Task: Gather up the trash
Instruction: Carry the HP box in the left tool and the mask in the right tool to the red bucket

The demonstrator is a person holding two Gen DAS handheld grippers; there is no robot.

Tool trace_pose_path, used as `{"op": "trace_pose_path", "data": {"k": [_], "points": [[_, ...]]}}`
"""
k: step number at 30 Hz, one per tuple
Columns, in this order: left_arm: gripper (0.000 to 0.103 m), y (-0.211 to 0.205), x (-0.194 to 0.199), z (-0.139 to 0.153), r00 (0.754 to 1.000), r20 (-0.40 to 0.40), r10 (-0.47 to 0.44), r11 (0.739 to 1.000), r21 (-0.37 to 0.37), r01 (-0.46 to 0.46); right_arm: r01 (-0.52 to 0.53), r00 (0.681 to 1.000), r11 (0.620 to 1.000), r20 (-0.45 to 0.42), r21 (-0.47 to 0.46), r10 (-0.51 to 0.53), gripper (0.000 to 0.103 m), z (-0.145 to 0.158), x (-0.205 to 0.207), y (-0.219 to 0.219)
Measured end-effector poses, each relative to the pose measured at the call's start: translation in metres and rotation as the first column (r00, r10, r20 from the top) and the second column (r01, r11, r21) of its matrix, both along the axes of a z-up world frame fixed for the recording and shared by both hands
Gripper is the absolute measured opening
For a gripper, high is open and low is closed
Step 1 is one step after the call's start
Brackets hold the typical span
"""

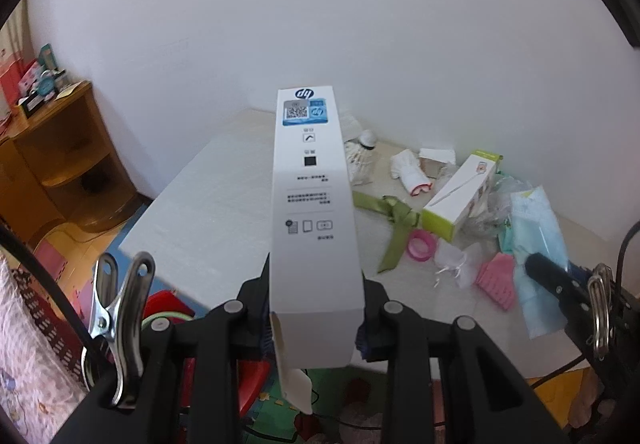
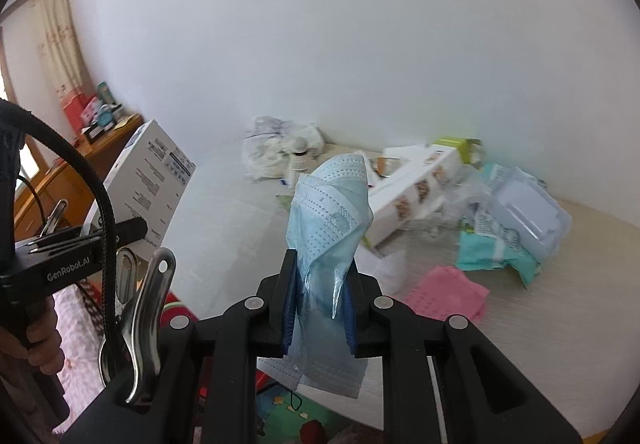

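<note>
My left gripper (image 1: 316, 284) is shut on a tall white printed box (image 1: 312, 204), held upright above the near edge of the pale table (image 1: 208, 212). My right gripper (image 2: 320, 276) is shut on a crumpled light blue face mask (image 2: 332, 212), which sticks up between the blue pads and hangs below them. In the right wrist view the white box (image 2: 152, 180) and the left gripper (image 2: 80, 240) are at the left. More trash lies on the table: a green-and-white box (image 1: 460, 192), a green ribbon (image 1: 396, 220), a pink tape ring (image 1: 420, 246) and a pink cloth (image 2: 448, 296).
A white bag with a small bottle (image 2: 288, 152) lies by the wall. A teal packet (image 2: 496, 244) and a clear plastic container (image 2: 528, 212) are at the right. A wooden shelf (image 1: 60, 148) stands left of the table. A red container (image 1: 168, 304) sits on the floor below the table's edge.
</note>
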State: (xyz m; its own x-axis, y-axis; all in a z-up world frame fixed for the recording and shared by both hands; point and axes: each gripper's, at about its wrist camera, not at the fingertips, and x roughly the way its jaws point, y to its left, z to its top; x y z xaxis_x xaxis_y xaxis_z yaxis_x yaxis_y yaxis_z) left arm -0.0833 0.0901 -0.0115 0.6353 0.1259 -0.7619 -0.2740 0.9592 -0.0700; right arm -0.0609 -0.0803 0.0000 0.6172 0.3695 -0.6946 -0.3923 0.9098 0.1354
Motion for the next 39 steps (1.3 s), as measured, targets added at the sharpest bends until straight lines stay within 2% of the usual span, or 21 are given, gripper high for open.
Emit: {"op": "trace_pose_path", "data": {"k": [9, 16, 29, 39], "points": [[0.032, 0.024, -0.034, 0.003, 0.994, 0.0, 0.111, 0.994, -0.001, -0.111, -0.134, 0.991, 0.991, -0.011, -0.005, 0.134, 0.02, -0.003, -0.005, 0.038], [0.032, 0.04, -0.057, 0.004, 0.975, -0.004, 0.223, 0.975, -0.004, -0.223, -0.26, 0.965, 0.966, -0.032, -0.006, 0.26, 0.02, -0.01, 0.001, 0.066], [0.032, 0.055, -0.098, 0.006, 0.912, -0.032, 0.409, 0.912, 0.003, -0.409, -0.44, 0.896, 0.898, -0.063, -0.013, 0.439, 0.02, -0.019, 0.005, 0.109], [0.032, 0.06, -0.117, -0.003, 0.863, -0.065, 0.5, 0.865, -0.002, -0.501, -0.536, 0.843, 0.844, -0.073, -0.026, 0.533, 0.02, -0.024, -0.001, 0.136]]}}
